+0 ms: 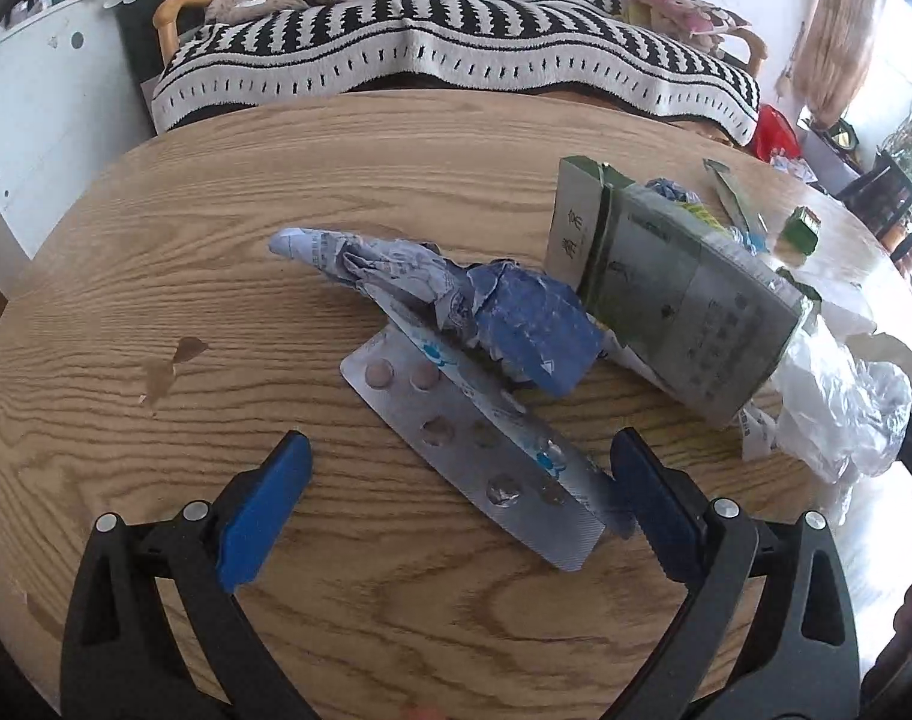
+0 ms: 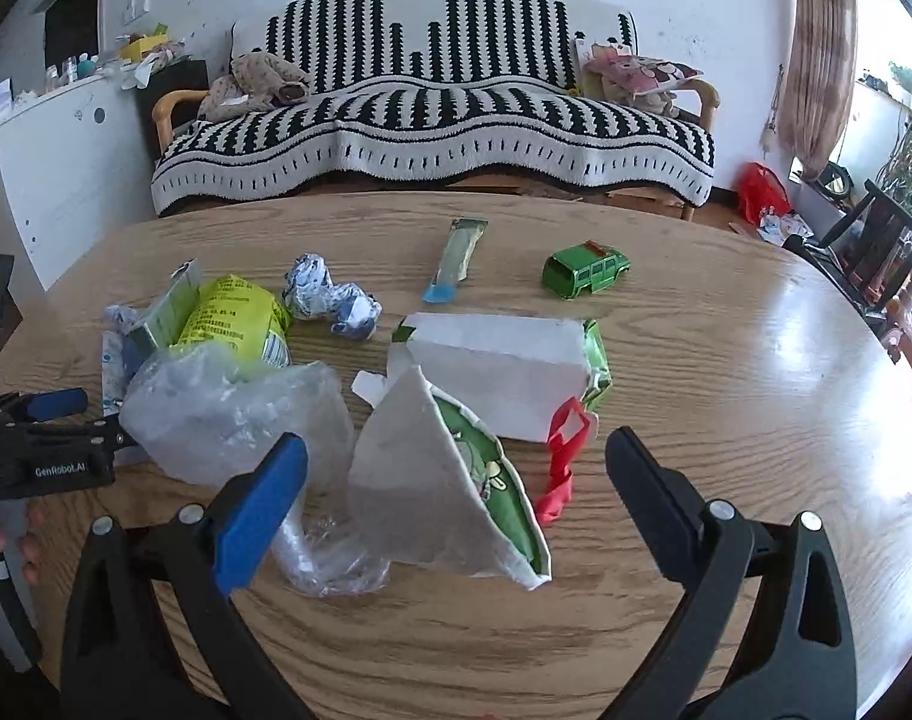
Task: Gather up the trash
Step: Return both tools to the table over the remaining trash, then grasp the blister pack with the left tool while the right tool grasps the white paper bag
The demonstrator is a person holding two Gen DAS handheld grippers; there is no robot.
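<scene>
On the table [image 2: 696, 360] lies scattered trash: a stiff, light torn carton [image 2: 456, 480] between the spread, empty fingers of the right gripper [image 2: 456, 462], best pinched across its folded wall. Left gripper [image 1: 462, 468], also spread and empty, straddles a thin, slippery blister pack [image 1: 474, 450]; grip its raised edge.

Bkgd & furniture behind the desk [image 2: 726, 360]

We see a wood-grain desk w/ a dark stain [image 1: 171, 366] on its left side. A green toy car [image 2: 585, 270] sits on the far part, apart from the rest. Behind: sofa [image 2: 432, 114] under a b&w striped throw, crumpled cloth [image 2: 258, 84] at its left end, pink printed cushion [image 2: 642, 75] at right. White cabinet [image 2: 54, 168] on left, curtain [image 2: 816, 48] & red bag [image 2: 762, 189] on right.
</scene>
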